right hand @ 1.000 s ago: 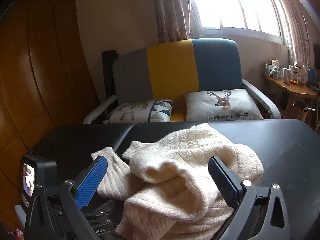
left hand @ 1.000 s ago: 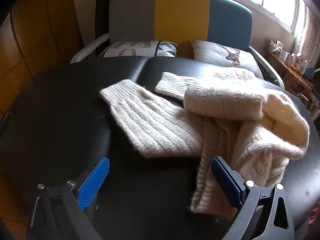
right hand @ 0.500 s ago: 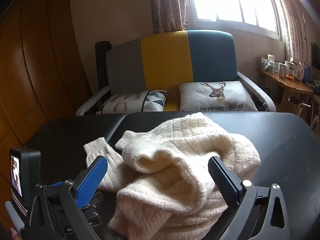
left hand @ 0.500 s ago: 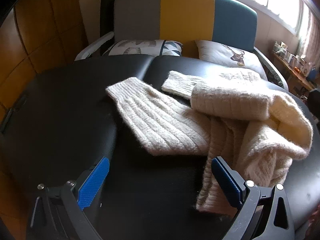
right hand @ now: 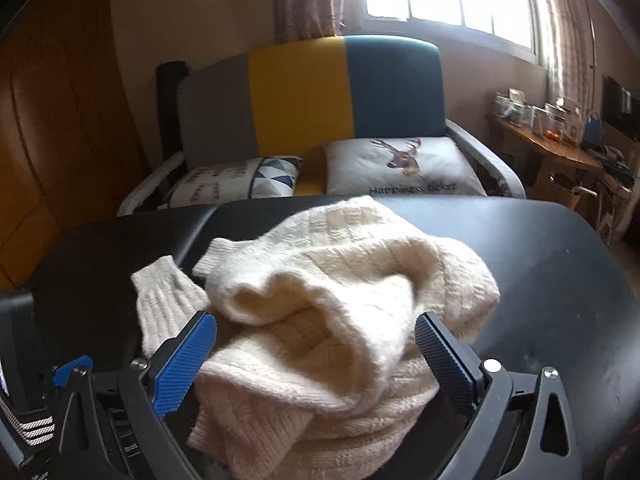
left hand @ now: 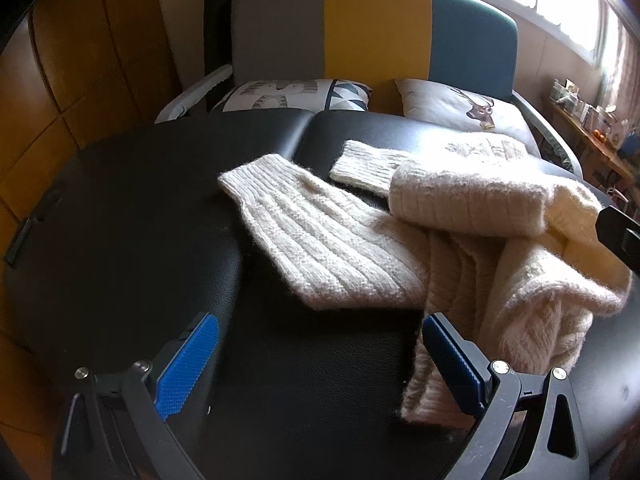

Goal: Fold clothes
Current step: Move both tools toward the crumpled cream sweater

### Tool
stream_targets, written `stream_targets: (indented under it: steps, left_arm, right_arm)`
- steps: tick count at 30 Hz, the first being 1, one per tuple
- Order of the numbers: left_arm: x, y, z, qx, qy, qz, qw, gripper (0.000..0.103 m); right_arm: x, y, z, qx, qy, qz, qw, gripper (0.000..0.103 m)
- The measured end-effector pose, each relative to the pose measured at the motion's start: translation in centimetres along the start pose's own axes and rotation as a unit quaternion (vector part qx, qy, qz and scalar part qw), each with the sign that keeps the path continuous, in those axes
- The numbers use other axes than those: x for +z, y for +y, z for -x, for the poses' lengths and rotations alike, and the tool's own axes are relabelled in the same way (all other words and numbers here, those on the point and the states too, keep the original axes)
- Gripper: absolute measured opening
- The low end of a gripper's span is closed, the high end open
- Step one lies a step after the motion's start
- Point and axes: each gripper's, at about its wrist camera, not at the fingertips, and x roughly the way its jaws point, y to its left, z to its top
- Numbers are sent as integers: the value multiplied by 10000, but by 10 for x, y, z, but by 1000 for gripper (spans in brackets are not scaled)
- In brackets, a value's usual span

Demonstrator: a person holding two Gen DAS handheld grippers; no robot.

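Your left tool (left hand: pixel 318 360) gapes empty, sleeve (left hand: pixel 320 244) just ahead; right tool (right hand: pixel 316 354) spread around bunched sweater (right hand: pixel 344 304), unclamped, for unfurling on counter (left hand: pixel 120 208).

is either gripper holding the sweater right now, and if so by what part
Nothing is held. The left gripper is open over the black table, and the right gripper is open with the bunched cream sweater lying between its fingers, unclamped.

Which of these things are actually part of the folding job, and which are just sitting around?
For the job: cream knitted sweater, black padded table, left gripper, right gripper.

Just lying about: deer cushion, patterned cushion, sofa.
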Motion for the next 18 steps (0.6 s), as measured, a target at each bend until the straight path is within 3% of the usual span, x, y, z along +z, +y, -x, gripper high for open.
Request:
stream_targets:
  steps: [5,18]
  left_arm:
    - [0,-1,-1,31,12,-24,10000,103]
    - [0,-1,-5,77,79,-41,9999,103]
  right_arm:
    - [-1,-4,-3,85,117,-107,9998,96]
    - [-3,8,-7,-265,174,194,9993,95]
